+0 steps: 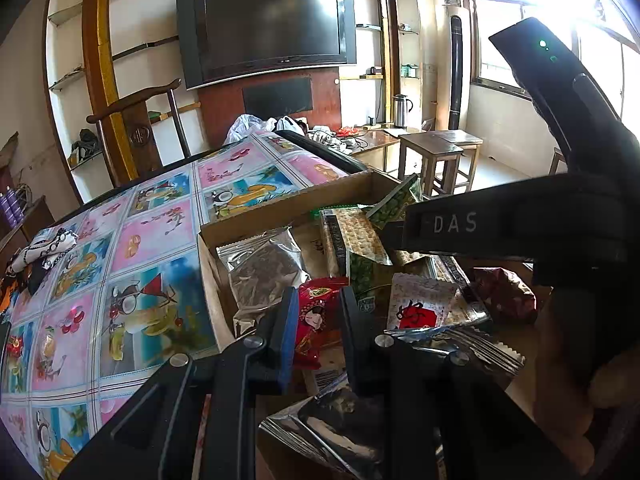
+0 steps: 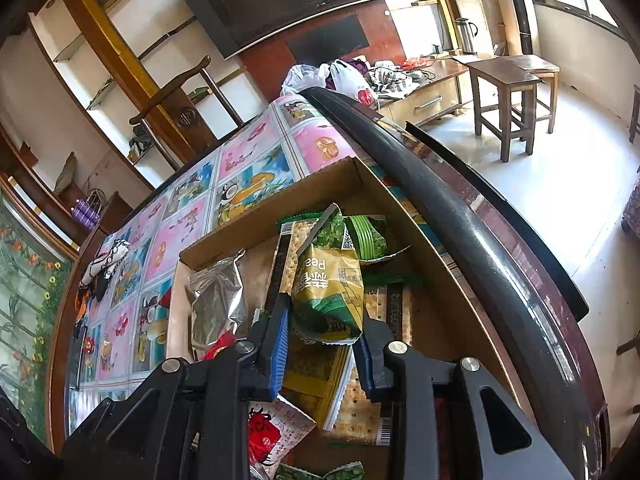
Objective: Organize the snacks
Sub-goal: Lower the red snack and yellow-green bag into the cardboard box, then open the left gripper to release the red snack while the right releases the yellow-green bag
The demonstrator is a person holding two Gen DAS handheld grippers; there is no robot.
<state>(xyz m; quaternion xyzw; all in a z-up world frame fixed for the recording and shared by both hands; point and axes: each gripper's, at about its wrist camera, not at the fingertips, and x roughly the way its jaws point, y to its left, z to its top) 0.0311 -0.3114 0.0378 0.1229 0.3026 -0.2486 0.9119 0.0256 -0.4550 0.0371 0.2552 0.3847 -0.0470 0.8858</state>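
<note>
Left claw (image 1: 316, 332): closed on a red snack packet (image 1: 314, 322), pinched between the blue pads low in the cardboard box (image 1: 288, 200).
Right claw (image 2: 322, 340): green pea packet (image 2: 328, 296) between the pads; grip or mere contact, cannot tell (pads just beside both packet edges).
Box: on the desk (image 1: 140, 240) under a fruit-print cloth, near the dark desk rim.
Snacks: all inside the box; silver foil pouch (image 1: 262, 276) at the left wall, cracker sleeve (image 1: 358, 236) in the middle, white packet with red mark (image 1: 420, 306) nearer the camera.
Beyond: wall television (image 1: 266, 28), wooden stools (image 1: 438, 152), kettle (image 1: 401, 110).
</note>
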